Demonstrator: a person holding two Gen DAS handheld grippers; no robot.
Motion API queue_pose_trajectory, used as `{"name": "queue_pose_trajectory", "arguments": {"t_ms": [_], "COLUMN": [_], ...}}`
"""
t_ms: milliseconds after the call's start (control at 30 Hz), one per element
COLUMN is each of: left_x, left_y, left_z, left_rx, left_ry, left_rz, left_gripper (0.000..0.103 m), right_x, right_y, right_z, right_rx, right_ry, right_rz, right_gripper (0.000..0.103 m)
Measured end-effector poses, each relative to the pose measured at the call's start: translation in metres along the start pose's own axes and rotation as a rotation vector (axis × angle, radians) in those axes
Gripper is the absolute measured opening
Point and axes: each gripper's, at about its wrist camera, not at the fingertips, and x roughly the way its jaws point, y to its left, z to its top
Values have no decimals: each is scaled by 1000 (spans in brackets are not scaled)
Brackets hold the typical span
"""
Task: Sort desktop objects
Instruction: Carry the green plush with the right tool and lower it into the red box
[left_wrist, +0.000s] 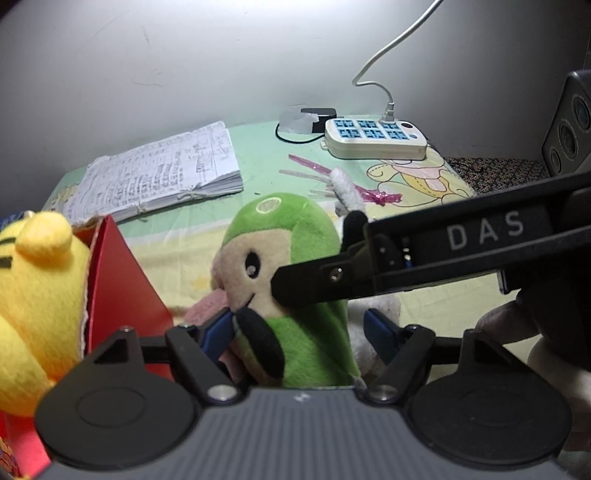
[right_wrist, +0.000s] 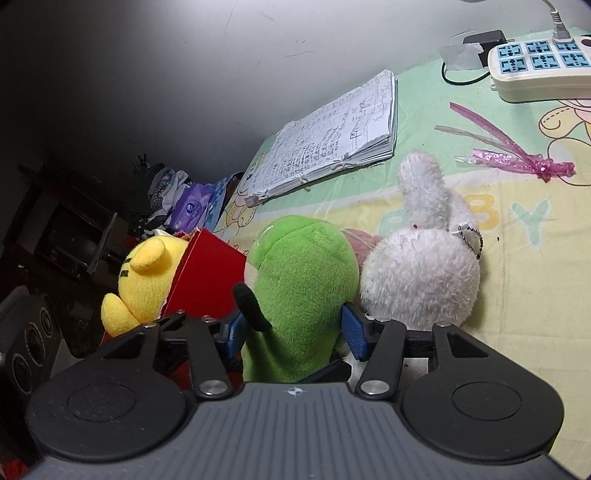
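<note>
The green plush toy (right_wrist: 303, 291) stands on the cartoon bedsheet (right_wrist: 517, 266). The right gripper (right_wrist: 295, 332) pinches it with blue pads on both sides. The left gripper (left_wrist: 299, 332) sits around its front, with one pad touching and the other pad a little apart. A white fluffy bunny (right_wrist: 421, 273) crowds in at 3 o'clock. A red box (right_wrist: 207, 277) and a yellow plush (right_wrist: 147, 280) crowd in at 9 o'clock. A notebook (right_wrist: 332, 144), pink ribbon (right_wrist: 517, 155) and power strip (right_wrist: 543, 70) lie behind.

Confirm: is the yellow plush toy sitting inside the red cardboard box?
Yes, the yellow plush toy sits inside the open red cardboard box, its head above the rim.
</note>
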Motion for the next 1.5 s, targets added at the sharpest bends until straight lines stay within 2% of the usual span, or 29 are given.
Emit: {"name": "queue_pose_trajectory", "arguments": {"t_ms": [200, 367, 500, 633, 800, 967, 1167, 1333, 1500], "left_x": [-28, -54, -78, -102, -145, -186, -211, -207, -182], "left_y": [-12, -16, -19, -3, 38, 88, 155, 199, 235], "left_z": [-9, -20, -26, -27, -29, -33, -42, -54, -61], "left_rx": [-6, 0, 44, 59, 69, 70, 23, -17, -58], "left_ry": [-10, -18, -54, -108, -204, -285, -325, -311, -259], "left_rz": [-62, -142, -188, -228, -249, -224, -178, -144, -151], "left_gripper": [76, 76, 75, 75, 75, 75, 75, 75, 75], "right_x": [-30, -57, -80, -95, -100, -85, -46, -1, 43], "right_y": [-4, 1, 6, 28, 77, 132, 190, 225, 233], "right_z": [-22, -53, -75, -86, -90, -90, -84, -81, -76], "right_rx": [82, 146, 217, 200, 138, 65, -29, -98, -122], "right_ry": [-40, -74, -124, -180, -269, -328, -333, -296, -249], "right_rz": [36, 51, 58, 39, 16, 37, 68, 67, 45], "right_gripper": [56, 55, 55, 55, 55, 55, 56, 56, 55]}}
